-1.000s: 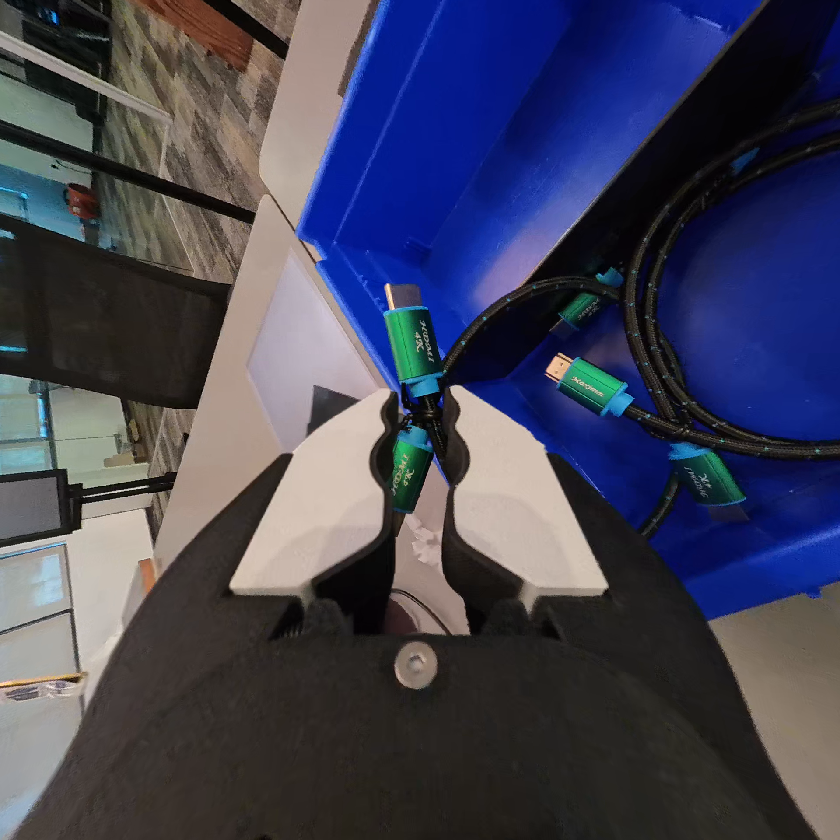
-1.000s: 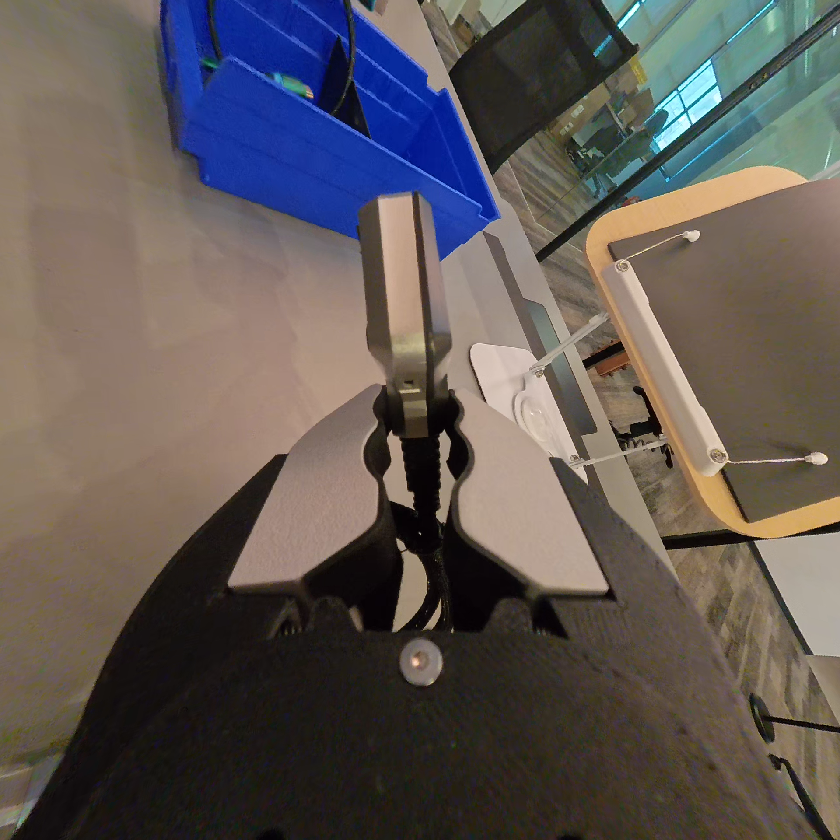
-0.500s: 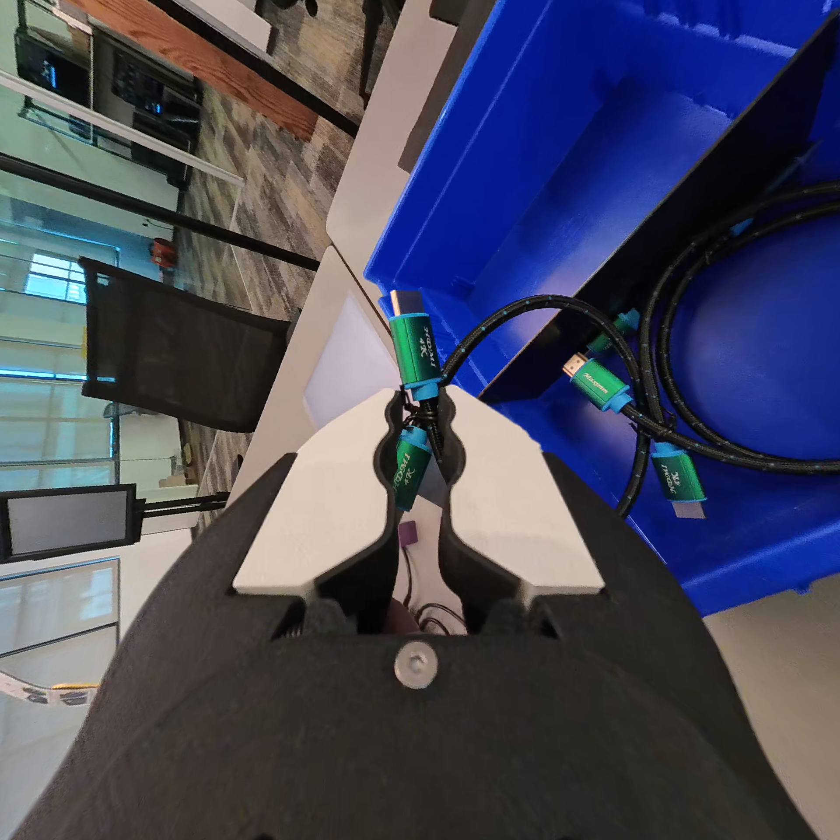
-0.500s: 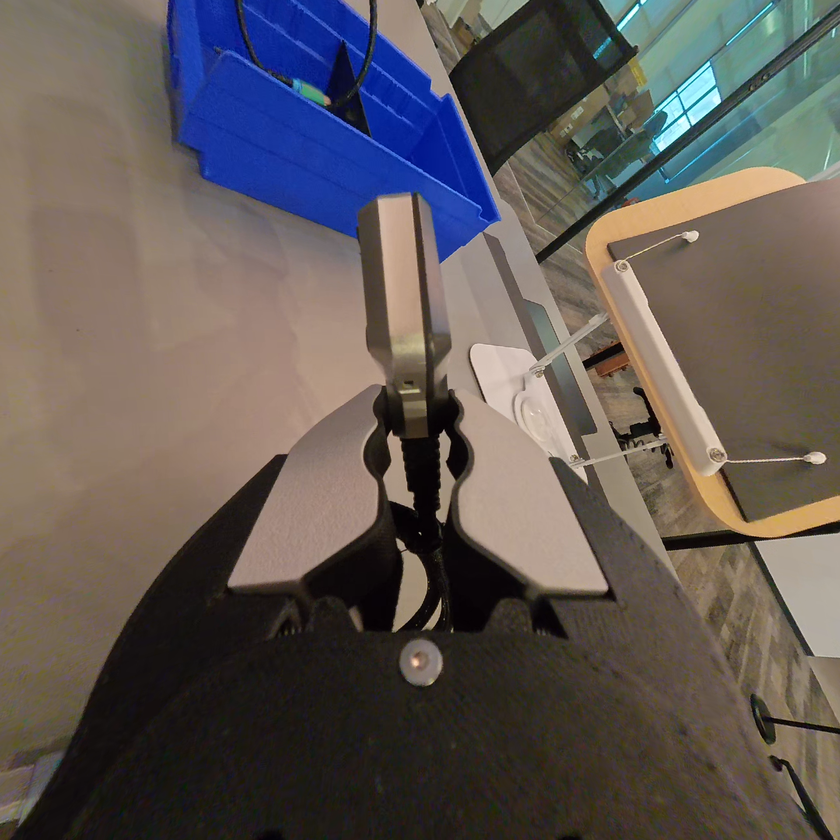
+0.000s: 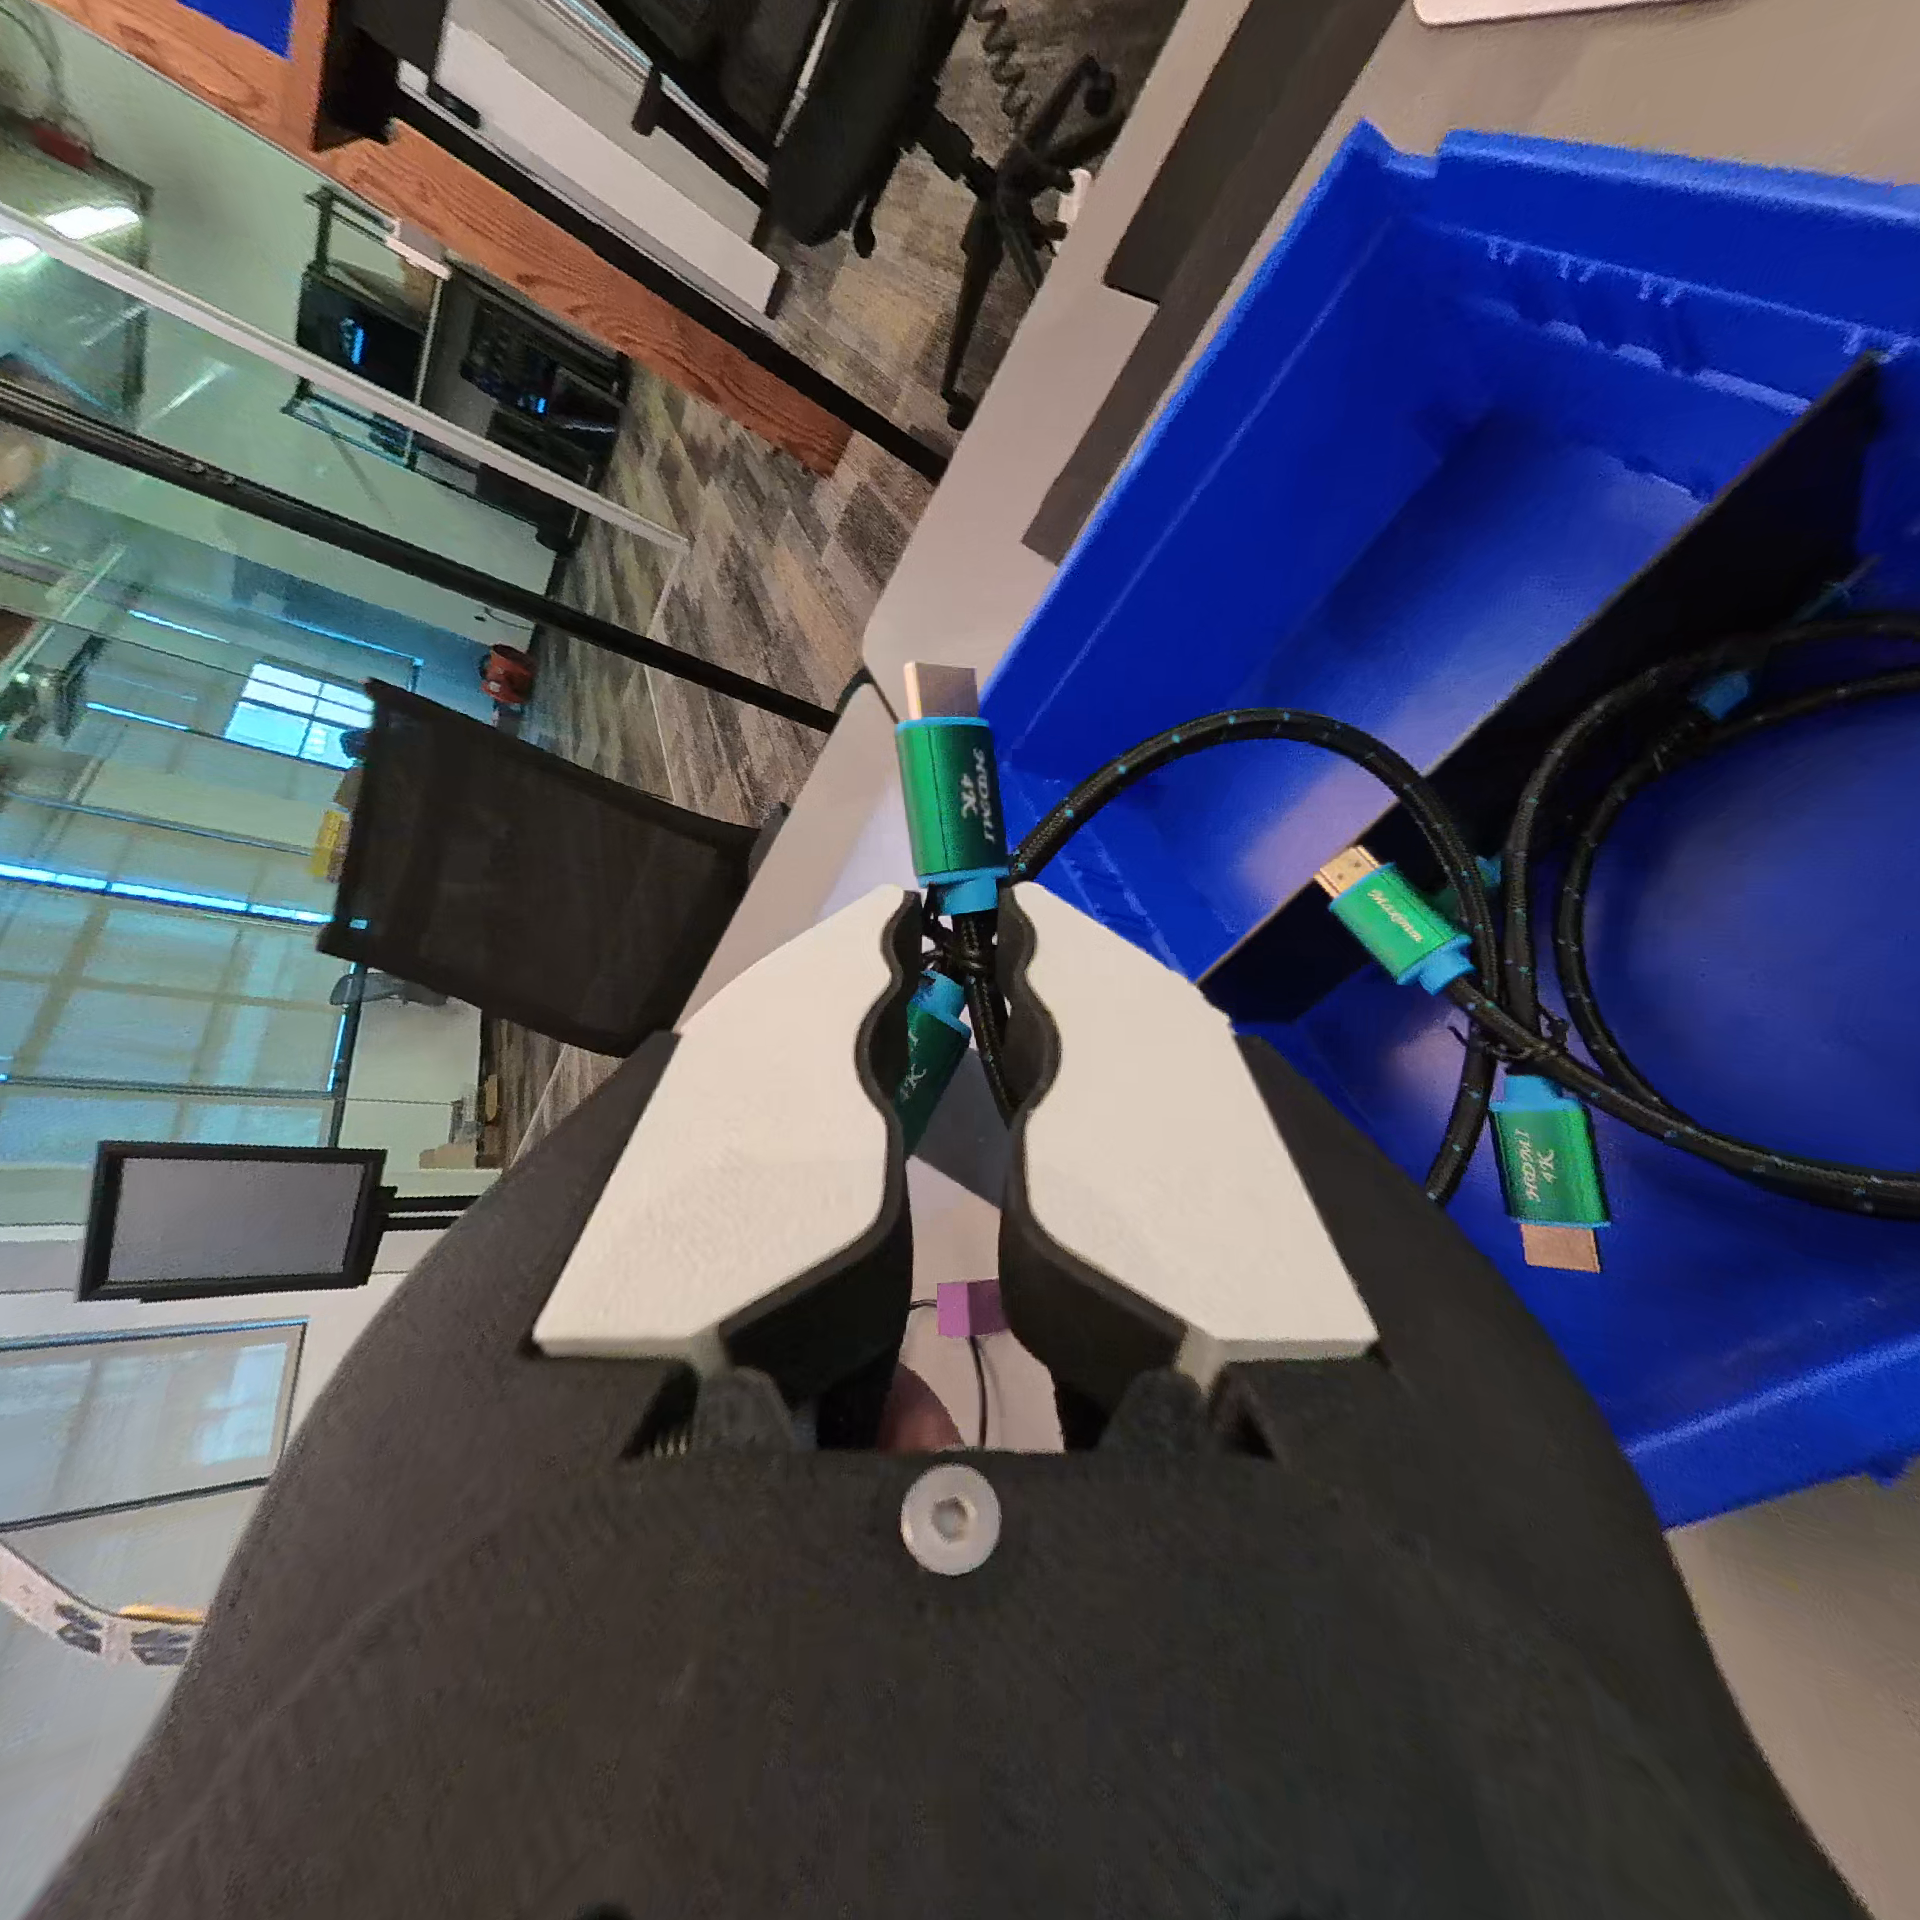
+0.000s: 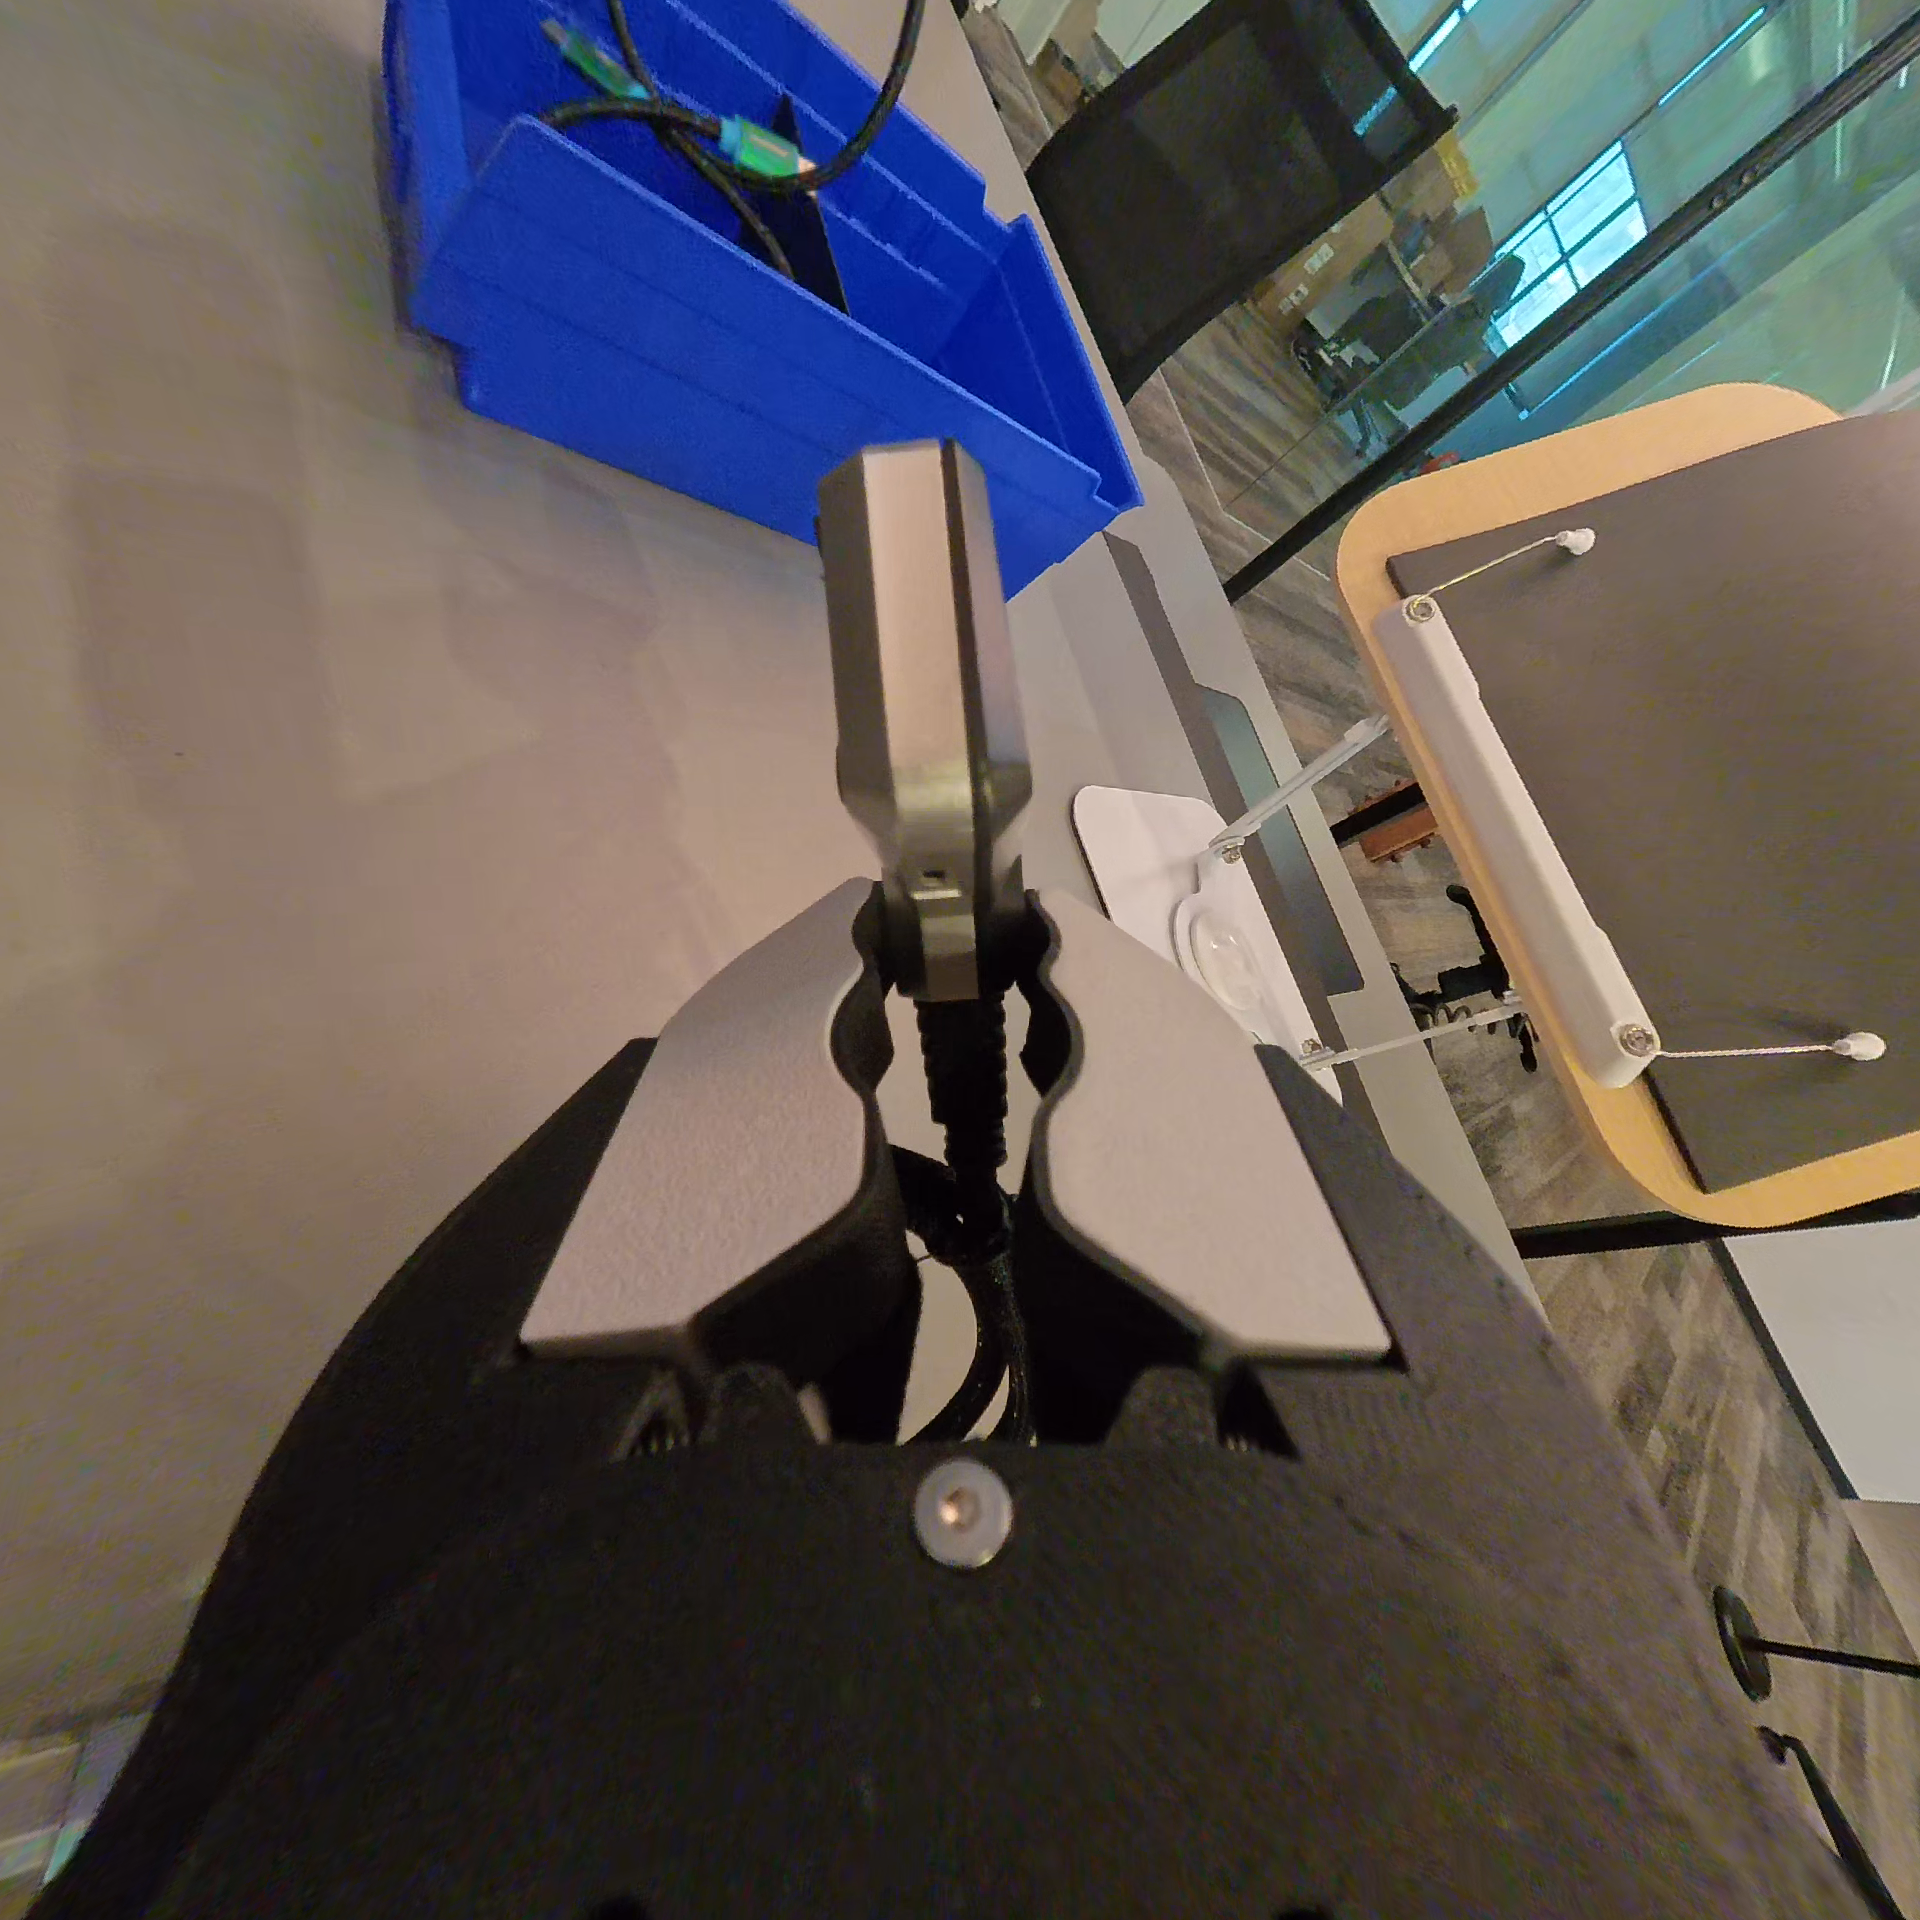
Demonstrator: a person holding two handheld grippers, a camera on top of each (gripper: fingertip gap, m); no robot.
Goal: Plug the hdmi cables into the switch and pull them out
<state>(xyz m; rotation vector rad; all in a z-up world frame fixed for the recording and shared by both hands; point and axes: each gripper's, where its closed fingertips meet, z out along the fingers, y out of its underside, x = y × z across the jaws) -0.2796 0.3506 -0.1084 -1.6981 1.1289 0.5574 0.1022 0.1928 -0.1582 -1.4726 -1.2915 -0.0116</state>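
Left hand-held gripper (image 5: pixel 961 914): its fingers are pressed together on the braided HDMI cable (image 5: pixel 1226 727), just behind the green plug (image 5: pixel 948 800), which stands up above the fingertips.
Second green plug (image 5: pixel 925 1060): it hangs between the same fingers, lower down.
Blue bin (image 5: pixel 1403 540): it stands on the grey table (image 5: pixel 1787 1662); more coiled cables (image 5: pixel 1662 1039) with green plugs lie in its right compartment, behind a black divider (image 5: pixel 1621 665).
Right hand-held gripper (image 6: pixel 948 925): its fingers are clamped on the grey switch (image 6: pixel 914 665) at the end where the black cord (image 6: pixel 966 1091) leaves it; the switch points up over the table.
Blue bin, right view: well apart, beyond the switch.
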